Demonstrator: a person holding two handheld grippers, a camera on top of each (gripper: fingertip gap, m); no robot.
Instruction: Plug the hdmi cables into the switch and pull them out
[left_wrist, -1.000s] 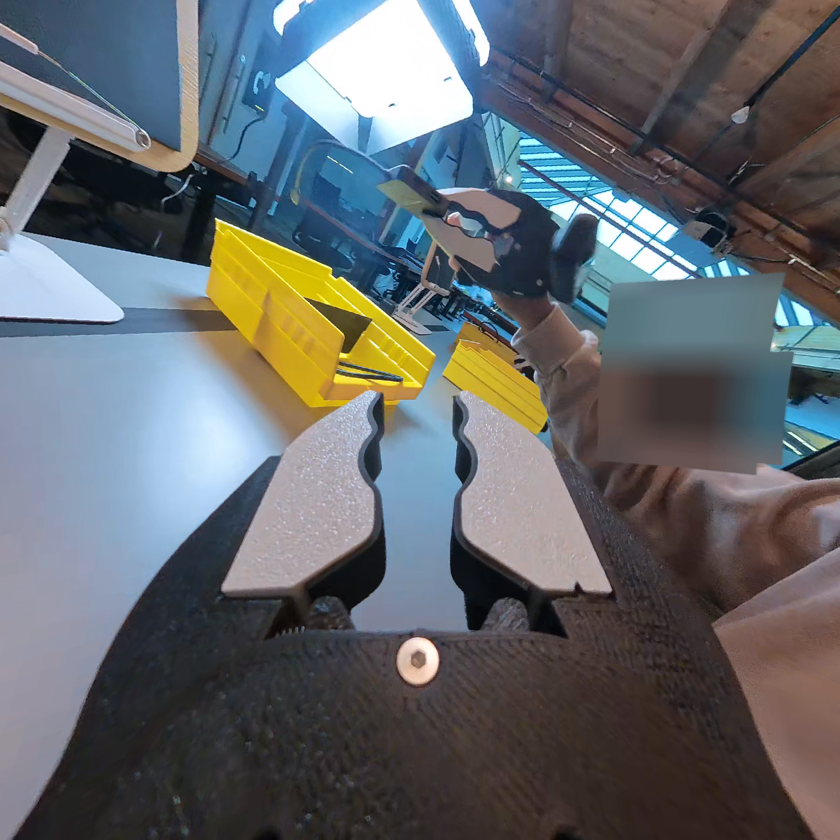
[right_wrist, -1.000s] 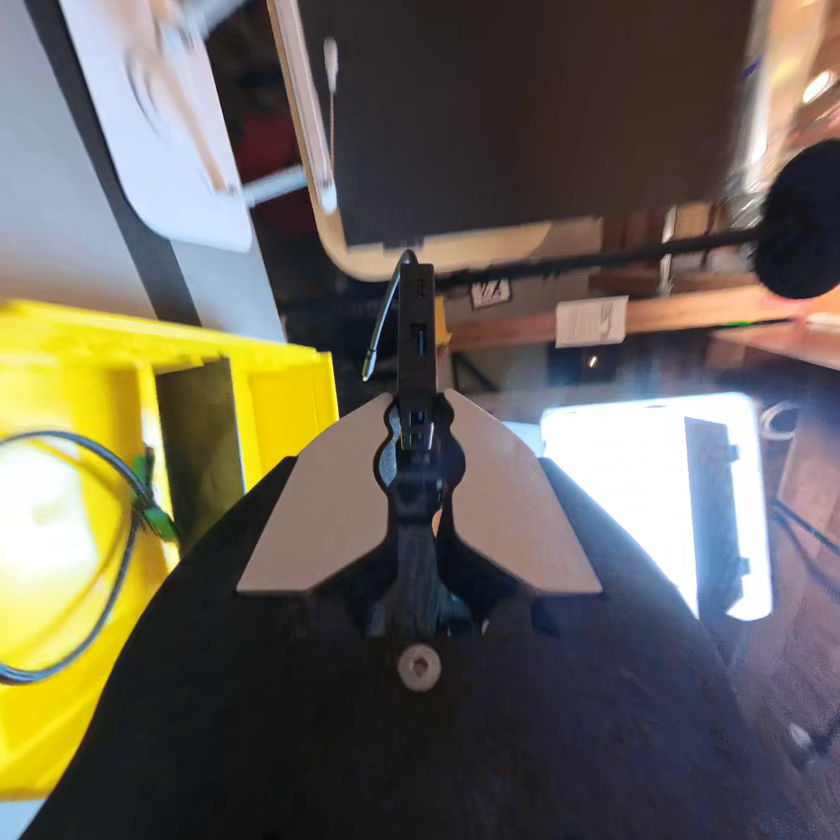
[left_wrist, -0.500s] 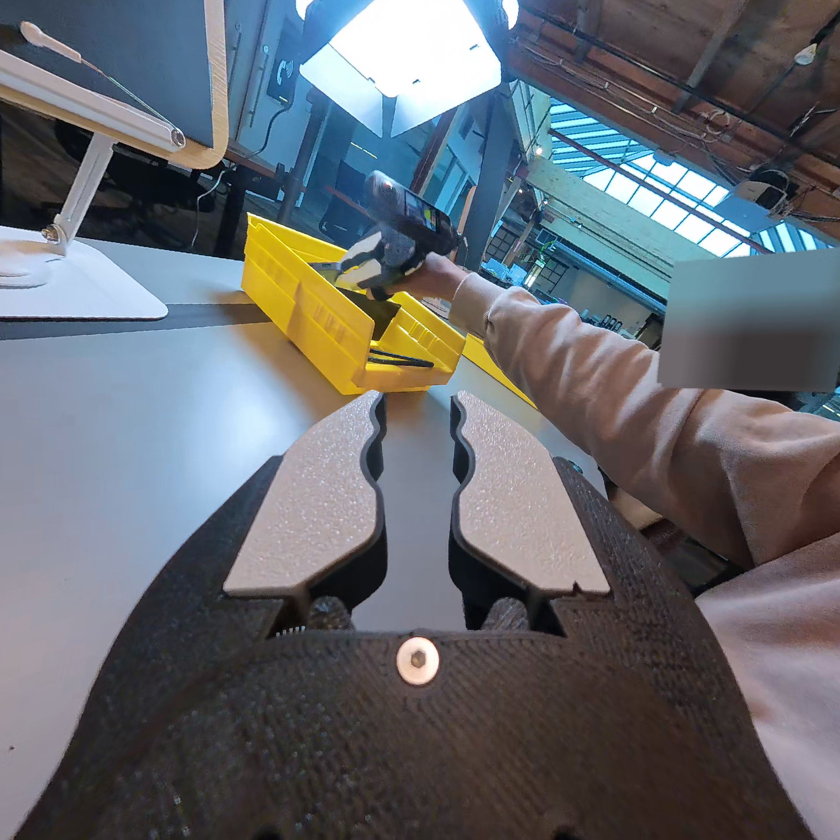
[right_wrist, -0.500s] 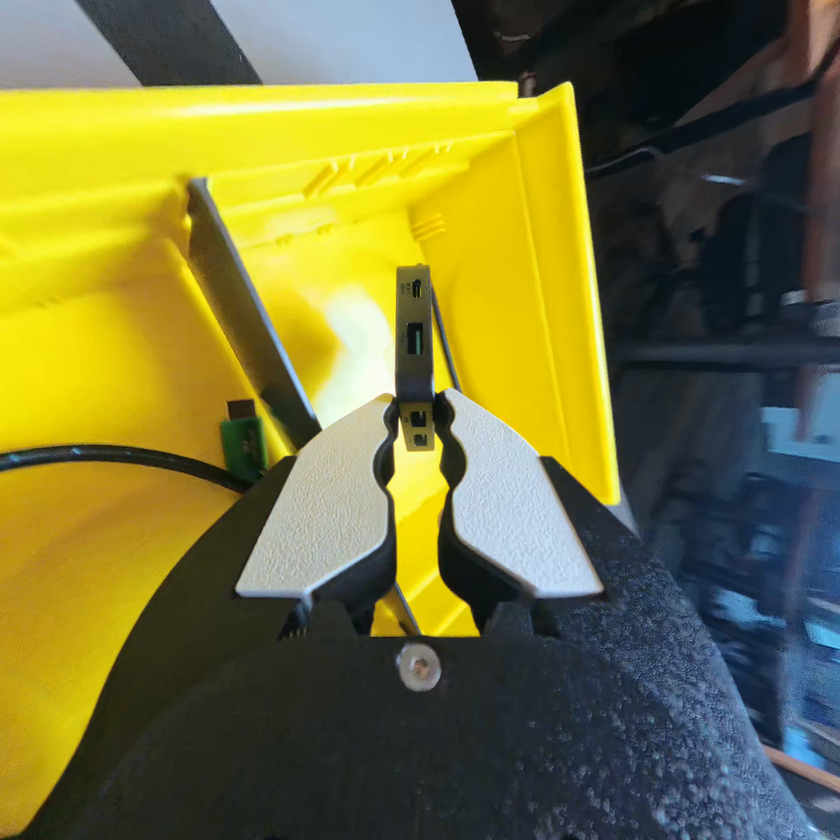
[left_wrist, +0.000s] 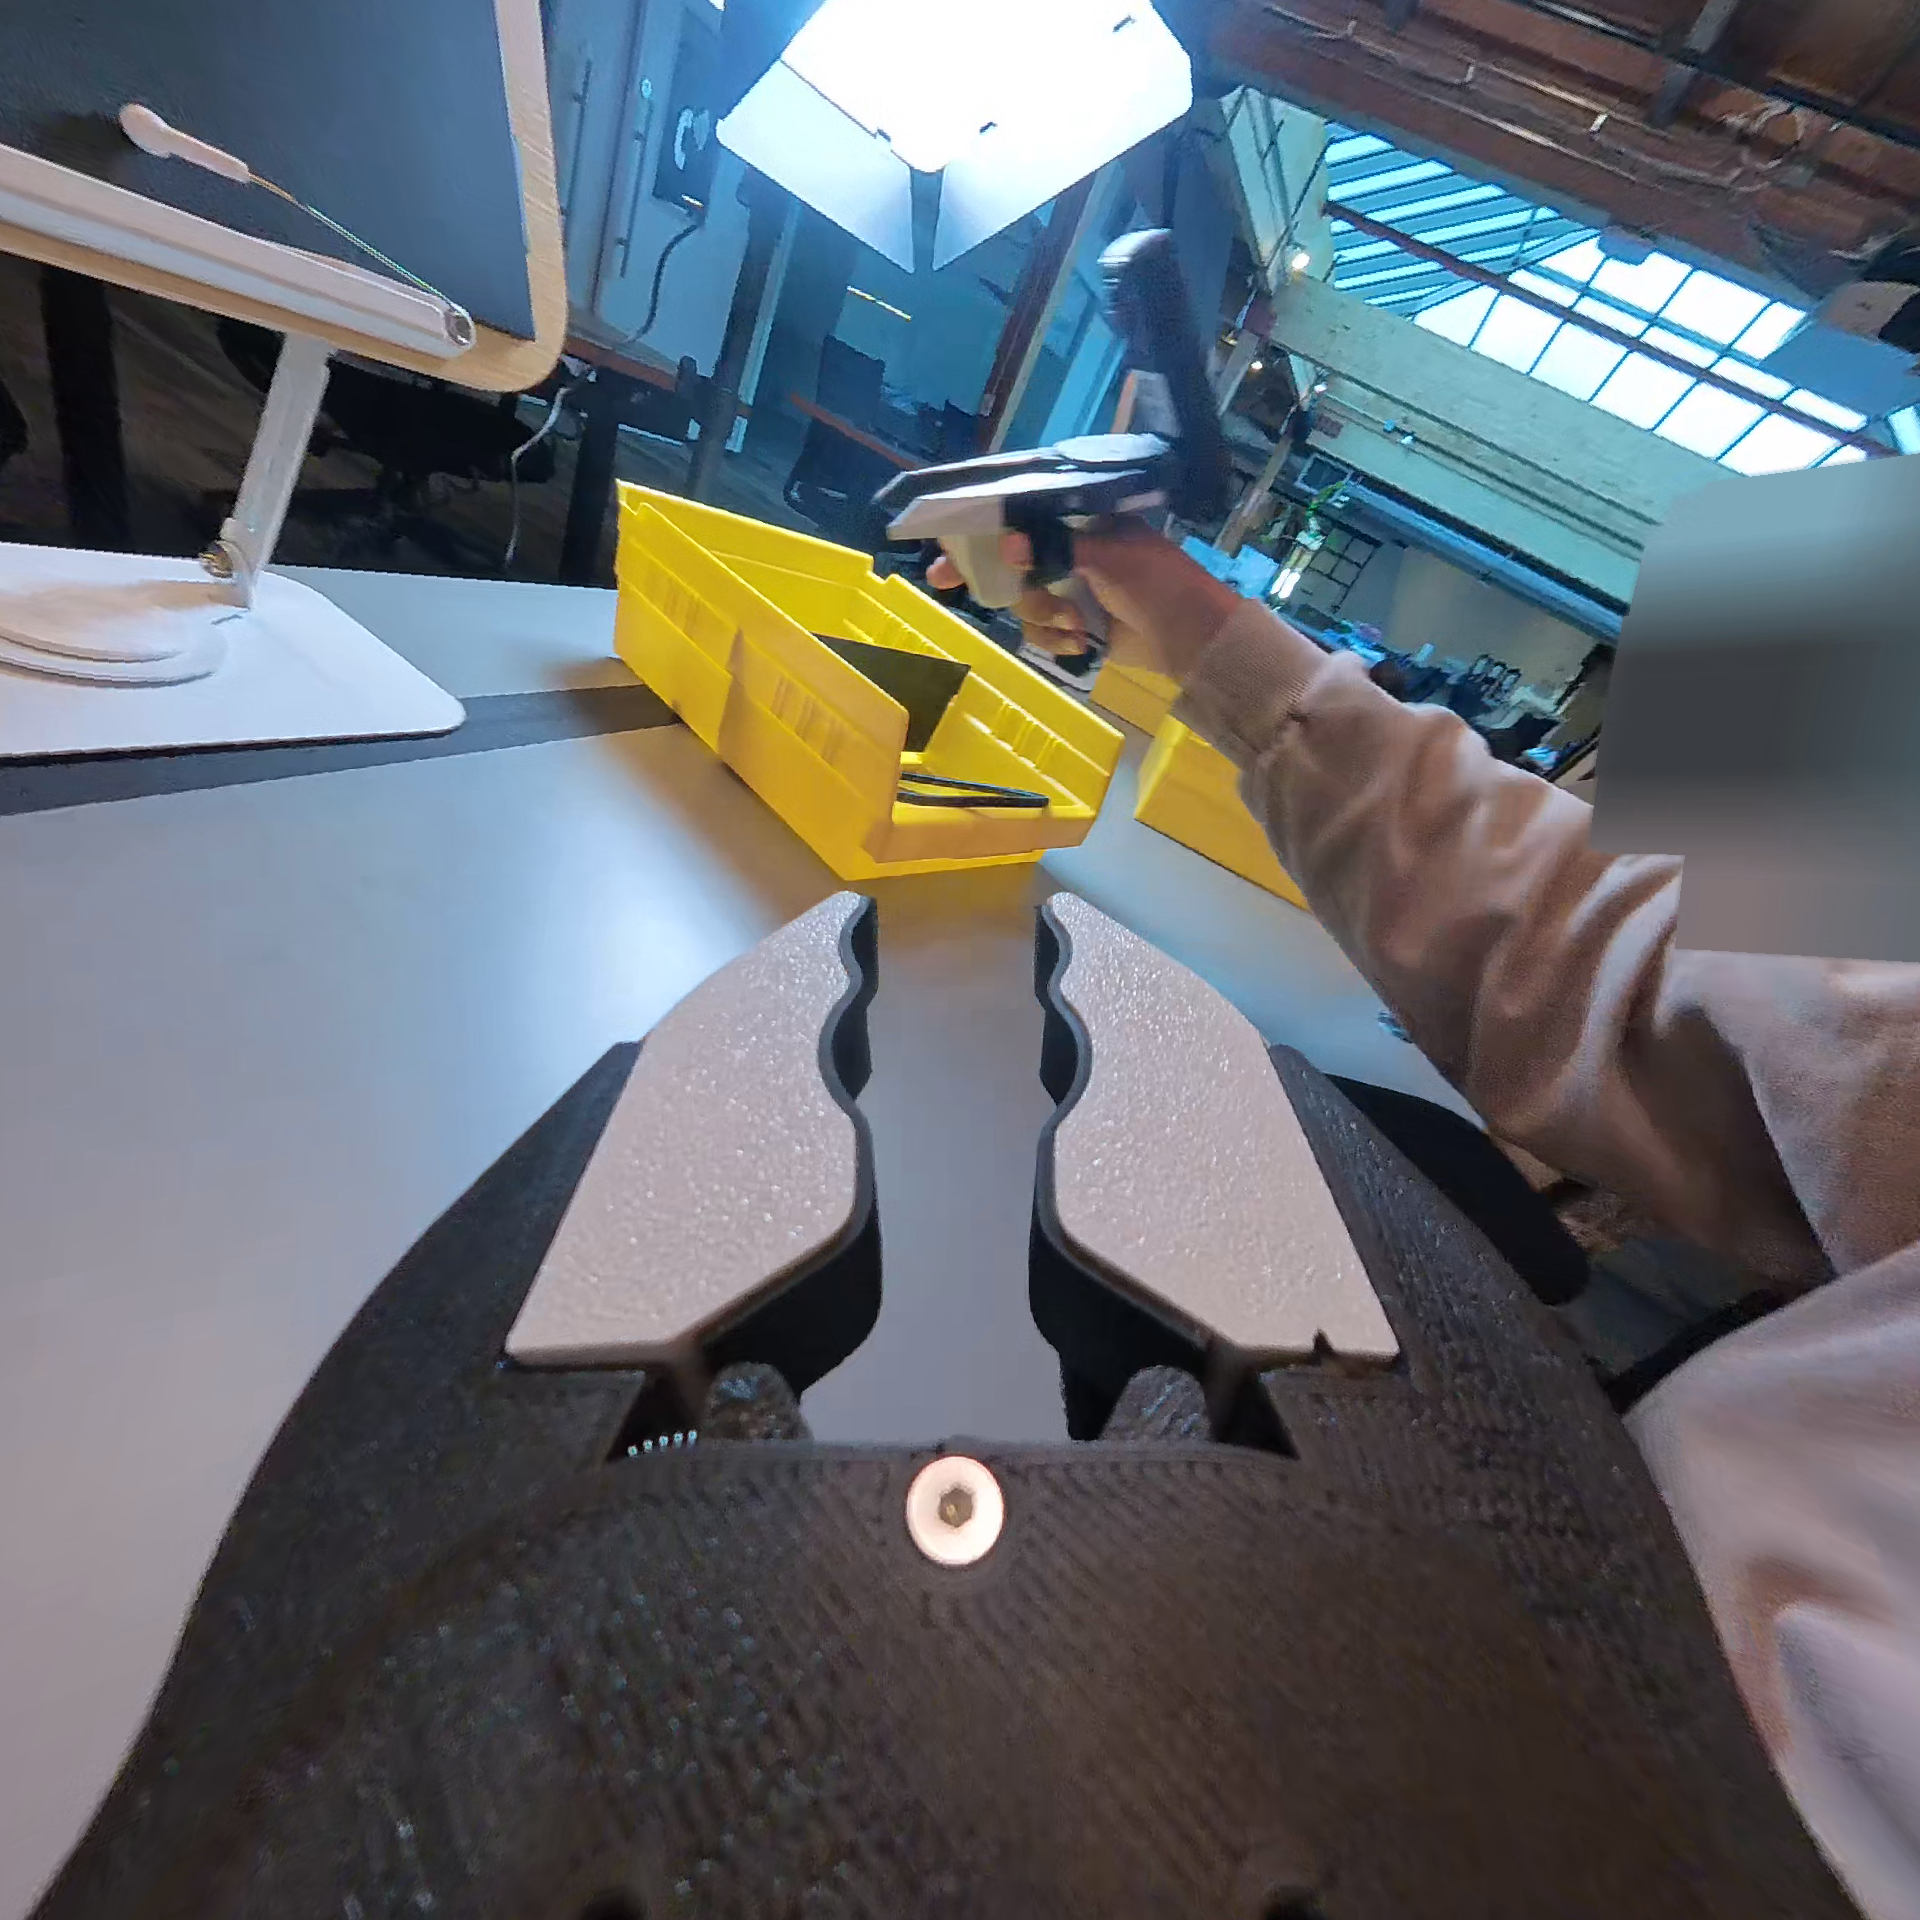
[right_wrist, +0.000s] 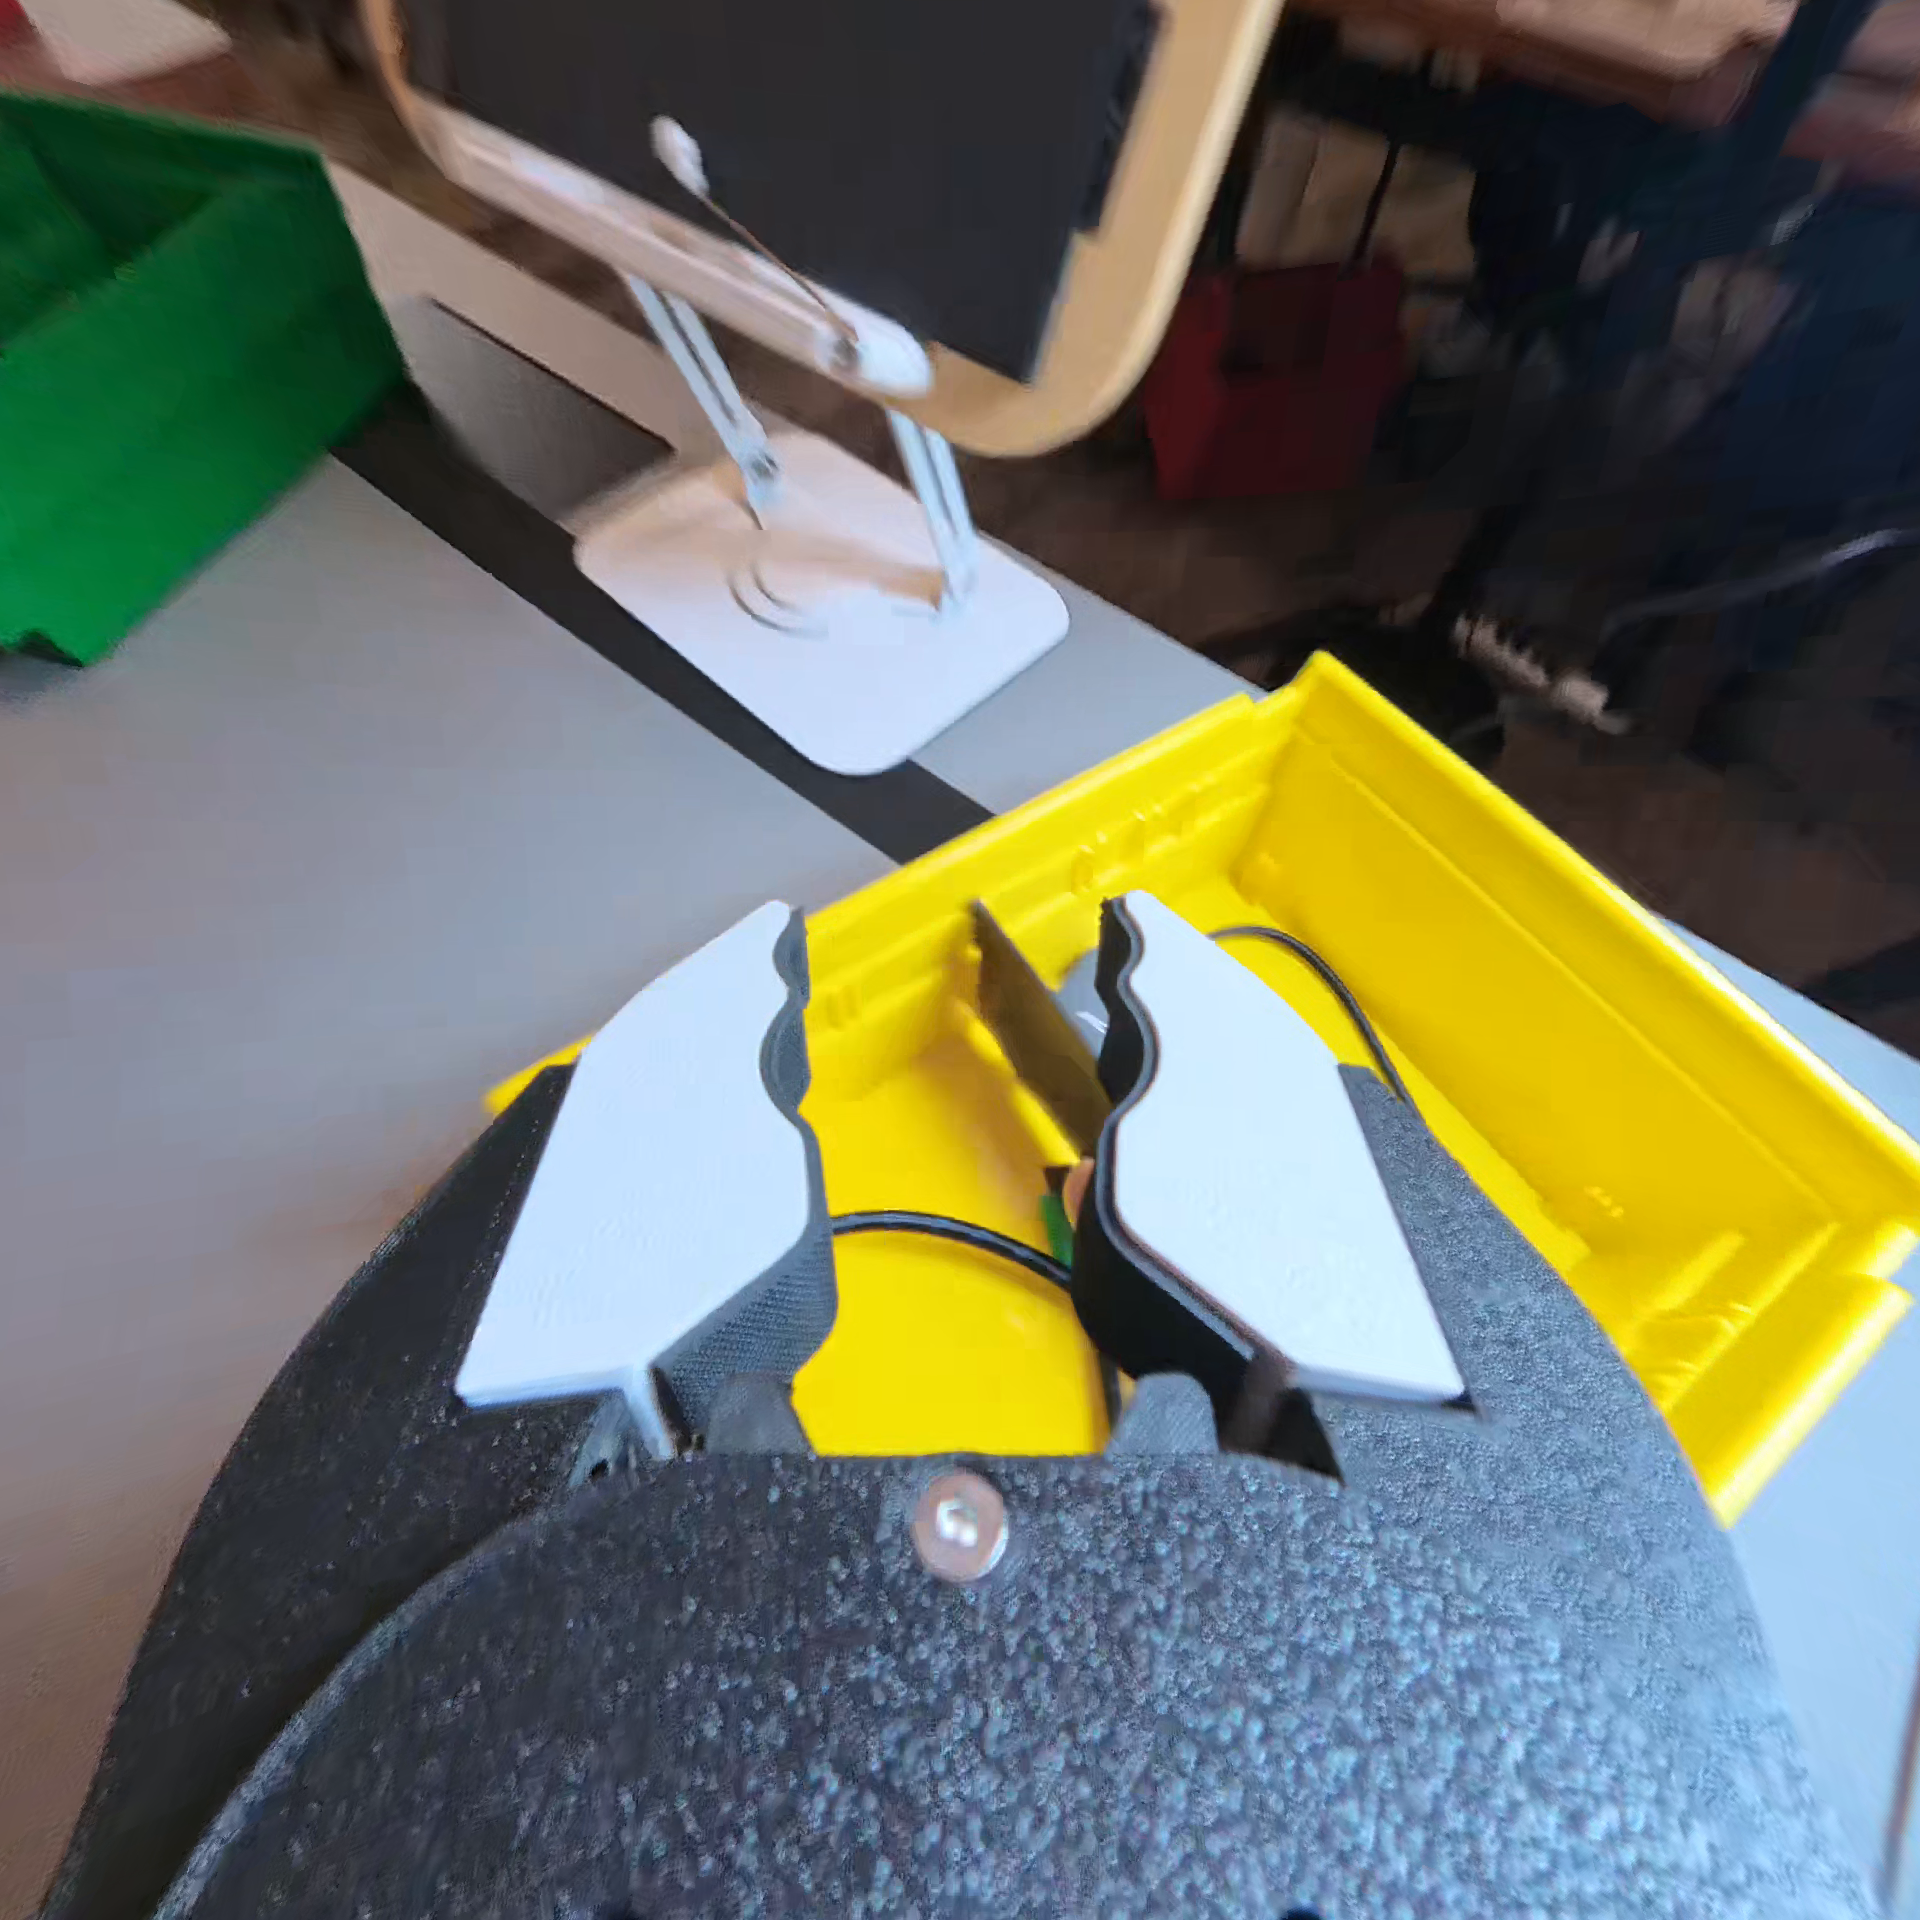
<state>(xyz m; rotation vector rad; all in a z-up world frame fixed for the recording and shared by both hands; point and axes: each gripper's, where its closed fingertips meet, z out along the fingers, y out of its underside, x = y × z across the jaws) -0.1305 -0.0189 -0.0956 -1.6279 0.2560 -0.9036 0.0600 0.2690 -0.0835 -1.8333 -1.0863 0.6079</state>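
My right tongs (right_wrist: 951, 1023) hang open and empty over the yellow bin (right_wrist: 1558, 997), tilted down toward its far end. Between the fingers I can see the dark divider (right_wrist: 1023, 1023) that splits the bin, a grey shape just behind it that may be the switch, though the right finger hides most of it, and a thin black cable (right_wrist: 935, 1231) curling across the bin floor with a small green plug end (right_wrist: 1055, 1216) near the divider. The picture is smeared, so I cannot be sure of more than that.

My left tongs (left_wrist: 954, 971) sit low over the bare grey desk (left_wrist: 312, 987), parted, nothing between them, well short of the bin.

I judge this to be the tail of the job or a pause between rounds: parts lie in the bin and neither tool holds anything. If another round is wanted, I would lower the right tongs onto the green plug end, squaring the fingers across it, while the left comes forward to steady the switch.
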